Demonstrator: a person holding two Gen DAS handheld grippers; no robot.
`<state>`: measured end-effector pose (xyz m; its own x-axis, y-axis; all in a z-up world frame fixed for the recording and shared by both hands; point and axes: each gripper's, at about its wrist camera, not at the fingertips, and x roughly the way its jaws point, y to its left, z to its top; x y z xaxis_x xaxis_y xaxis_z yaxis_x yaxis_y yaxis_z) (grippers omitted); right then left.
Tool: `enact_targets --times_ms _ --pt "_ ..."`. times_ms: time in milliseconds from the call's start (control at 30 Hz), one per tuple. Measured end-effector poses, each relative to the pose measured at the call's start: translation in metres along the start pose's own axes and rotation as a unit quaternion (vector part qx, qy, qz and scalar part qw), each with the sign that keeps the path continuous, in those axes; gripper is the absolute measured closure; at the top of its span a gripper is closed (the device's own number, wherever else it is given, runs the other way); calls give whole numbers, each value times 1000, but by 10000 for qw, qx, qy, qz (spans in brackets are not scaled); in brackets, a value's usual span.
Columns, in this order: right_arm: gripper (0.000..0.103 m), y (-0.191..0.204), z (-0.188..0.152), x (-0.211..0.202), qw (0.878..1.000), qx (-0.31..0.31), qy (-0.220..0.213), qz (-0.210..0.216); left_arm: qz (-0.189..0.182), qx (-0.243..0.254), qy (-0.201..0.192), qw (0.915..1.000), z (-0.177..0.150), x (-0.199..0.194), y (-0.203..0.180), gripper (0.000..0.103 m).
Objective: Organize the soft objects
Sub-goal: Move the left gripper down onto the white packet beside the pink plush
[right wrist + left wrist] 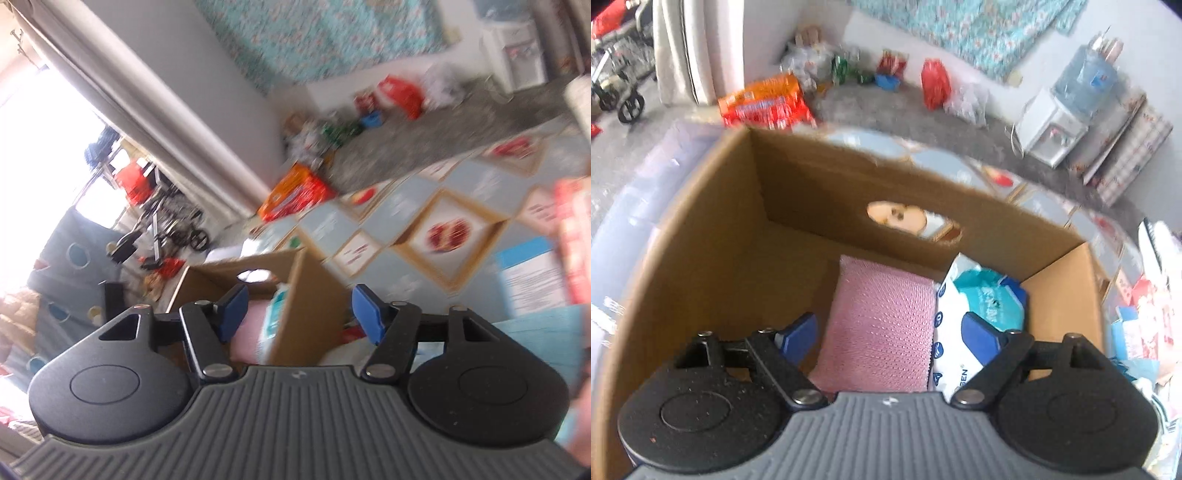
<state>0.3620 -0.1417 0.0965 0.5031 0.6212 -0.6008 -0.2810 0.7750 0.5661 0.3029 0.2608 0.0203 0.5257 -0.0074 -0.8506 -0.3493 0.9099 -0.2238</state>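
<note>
A brown cardboard box (713, 236) fills the left wrist view. Inside it lie a pink textured sponge cloth (882, 332) and, to its right, a white and teal wipes pack (975, 306). My left gripper (890, 334) hangs above the pink cloth with its blue pads wide apart, open, touching nothing. In the right wrist view, blurred, the same box (306, 306) shows the pink cloth (245, 338) and the wipes pack (275, 314) inside. My right gripper (301, 314) stands open astride the box's near corner, with nothing held.
The box stands on a patterned blue mat (424, 218). Grey carpet (871, 107) behind holds an orange package (764, 101), a red bag (936, 83) and a water dispenser (1067, 110). Packets and papers (1145, 314) lie right of the box. A wheeled cart (173, 221) stands by the curtain.
</note>
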Motion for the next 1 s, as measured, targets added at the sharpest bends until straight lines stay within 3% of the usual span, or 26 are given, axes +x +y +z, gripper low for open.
enact_targets --times_ms 267,433,533,633,833,1000 --pt "34 -53 -12 -71 9965 32 -315 -776 -108 283 -894 9955 -27 -78 -27 14" --pt "34 -88 -30 -86 9946 247 -199 -987 -402 953 -907 9905 -49 -95 -84 13" --pt "34 -99 -45 -90 9946 343 -89 -976 -640 1553 -777 9827 -69 -97 -129 13" --pt "34 -112 -59 -95 9944 448 -27 -957 -998 2280 -683 9661 -95 -97 -174 14" --pt "39 -141 -82 -103 9923 1022 172 -679 -1718 3692 -208 9131 -163 -81 -254 16" --pt "48 -159 -97 -98 9886 1394 368 -440 -1728 4403 -65 8811 -204 -57 -294 29"
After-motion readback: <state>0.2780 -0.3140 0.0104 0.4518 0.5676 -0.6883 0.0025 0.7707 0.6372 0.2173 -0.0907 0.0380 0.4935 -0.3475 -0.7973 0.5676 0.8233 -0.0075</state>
